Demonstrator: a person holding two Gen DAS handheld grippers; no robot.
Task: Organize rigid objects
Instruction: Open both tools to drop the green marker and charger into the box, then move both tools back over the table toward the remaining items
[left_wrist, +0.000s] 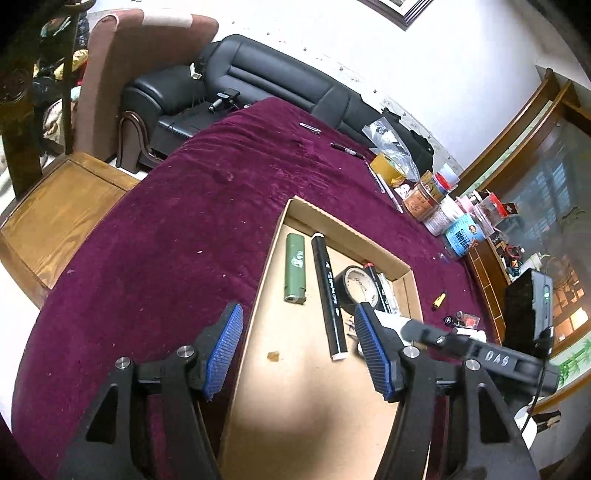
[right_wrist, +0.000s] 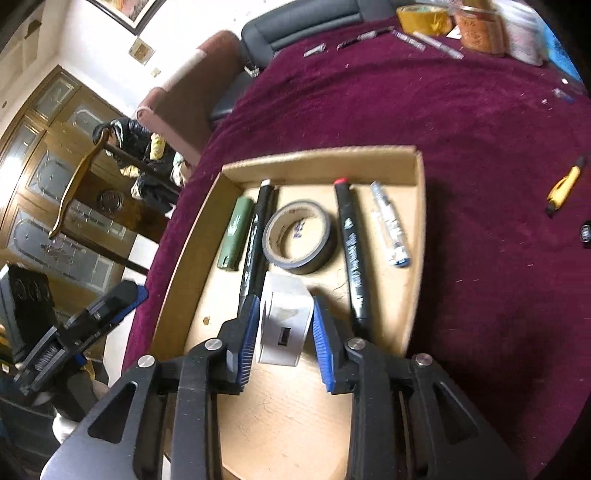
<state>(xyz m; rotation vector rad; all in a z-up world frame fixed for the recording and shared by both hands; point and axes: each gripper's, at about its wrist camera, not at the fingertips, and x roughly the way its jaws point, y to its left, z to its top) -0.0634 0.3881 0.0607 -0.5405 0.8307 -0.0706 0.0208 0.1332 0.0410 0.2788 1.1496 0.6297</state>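
A shallow cardboard box (right_wrist: 325, 158) lies on the maroon tablecloth. It holds a green lighter (right_wrist: 234, 232), a black marker (right_wrist: 256, 236), a black tape roll (right_wrist: 299, 236), a red-capped black marker (right_wrist: 352, 251) and a clear pen (right_wrist: 391, 225). My right gripper (right_wrist: 282, 317) is shut on a white charger block (right_wrist: 282, 321) just above the box floor. My left gripper (left_wrist: 295, 347) is open and empty over the box's left edge; the lighter (left_wrist: 295, 269), marker (left_wrist: 328, 295) and tape (left_wrist: 356, 288) lie ahead of it.
A yellow utility knife (right_wrist: 563, 186) lies on the cloth right of the box. Jars, a yellow tape roll (left_wrist: 388, 168) and pens stand along the table's far edge. A black sofa (left_wrist: 258, 85) and a wooden chair (left_wrist: 55, 210) stand beyond the table.
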